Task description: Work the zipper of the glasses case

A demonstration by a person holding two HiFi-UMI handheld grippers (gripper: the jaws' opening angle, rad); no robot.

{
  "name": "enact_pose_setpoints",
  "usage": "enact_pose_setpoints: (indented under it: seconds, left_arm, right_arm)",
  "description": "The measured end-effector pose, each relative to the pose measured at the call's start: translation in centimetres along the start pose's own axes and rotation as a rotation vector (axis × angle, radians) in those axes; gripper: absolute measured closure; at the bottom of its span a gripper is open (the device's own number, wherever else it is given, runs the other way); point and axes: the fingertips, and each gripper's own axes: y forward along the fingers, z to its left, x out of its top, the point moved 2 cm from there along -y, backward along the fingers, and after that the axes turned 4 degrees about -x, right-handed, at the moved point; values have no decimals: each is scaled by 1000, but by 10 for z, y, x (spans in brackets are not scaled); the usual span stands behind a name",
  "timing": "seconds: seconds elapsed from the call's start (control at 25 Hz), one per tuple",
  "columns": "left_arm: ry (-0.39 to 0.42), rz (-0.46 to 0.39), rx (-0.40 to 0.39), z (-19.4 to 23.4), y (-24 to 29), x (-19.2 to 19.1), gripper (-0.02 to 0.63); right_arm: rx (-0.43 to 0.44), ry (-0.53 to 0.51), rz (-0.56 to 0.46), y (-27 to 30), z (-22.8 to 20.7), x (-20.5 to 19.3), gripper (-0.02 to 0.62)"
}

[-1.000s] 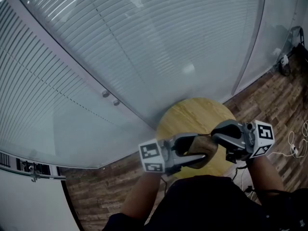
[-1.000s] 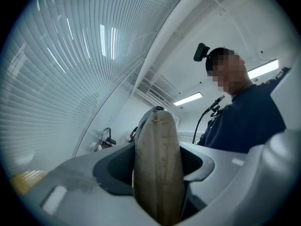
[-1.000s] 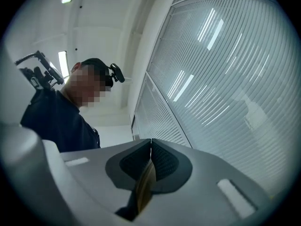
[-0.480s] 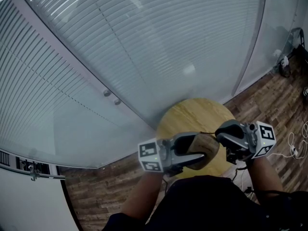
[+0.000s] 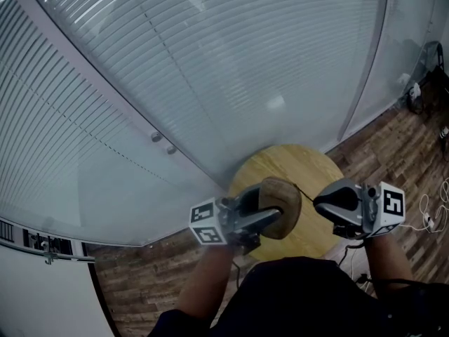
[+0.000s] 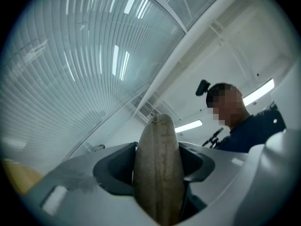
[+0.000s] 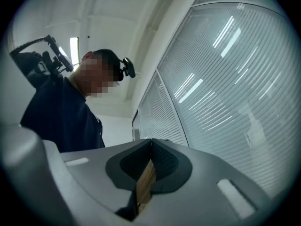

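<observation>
Blind-backed glass partition (image 5: pixel 210 83) fills everything beyond both claws. Wood floor (image 5: pixel 393 146) lies off the right claw's outer side, with cables (image 5: pixel 426 216) on it. Round table (image 5: pixel 295 161) sits below both claws.

Left gripper (image 5: pixel 269 206): clamped on the glasses case (image 5: pixel 284 201), pads on its two broad faces. Case rides on edge with its seam edge facing back at the claw. Long axis is in line with the jaws, rounded end poking past the tips.

Right gripper (image 5: pixel 317 202): jaws closed, pinching the end of a thin dark zipper cord (image 5: pixel 303 192) that runs taut from its tips to the case's top rim.

Vs a second ago: the case lay flatter and lower, with the right claw's tips right against it. Now the left claw has swung out to its own side and the case sits more upright. The right claw has pulled off the other way, and the cord spans the gap.

Room: bare tabletop ahead of both sets of tips up to the far rim, partition close behind that. Left claw's body overhangs the near-left rim, right claw's body the right rim.
</observation>
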Motion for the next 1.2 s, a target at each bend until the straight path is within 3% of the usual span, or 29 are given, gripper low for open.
enact_pose_setpoints:
  seconds: [0.08,0.28,0.32,0.44,0.48,0.56,0.68,0.76,0.84,0.96,1.2]
  left_arm:
    - [-17,-58,6,4,-7,12,324]
    - [18,-29,20,5,-4,17,324]
    - [-5,-75,19,7,-6,21,324]
    - [-88,-379,17,15,-37,74,325]
    - [-69,-408,36,16,-47,89,325]
    - [3,-307,102,14,-51,94,325]
    - [102,-82,177,9,-29,75,324]
    - [139,1,195,8,-15,59,322]
    - [150,22,192,8,-8,45,322]
    - [162,51,195,6,1,34,321]
    - [200,123,212,3,6,19,321]
  right_arm:
    - [-5,-61,54,0,2,-6,588]
    - [19,-169,124,8,12,-15,588]
    - [44,-223,156,15,21,-16,588]
    - [138,-356,320,30,53,-38,590]
    - [139,-370,365,30,59,-48,589]
    - [72,-363,370,25,53,-54,589]
    - [-115,-290,211,20,19,-22,587]
    - [-186,-244,140,23,2,-5,520]
    - [-240,-236,113,25,-7,0,420]
    - [-294,-243,109,18,-13,0,419]
    - [-307,-199,138,18,-14,-18,419]
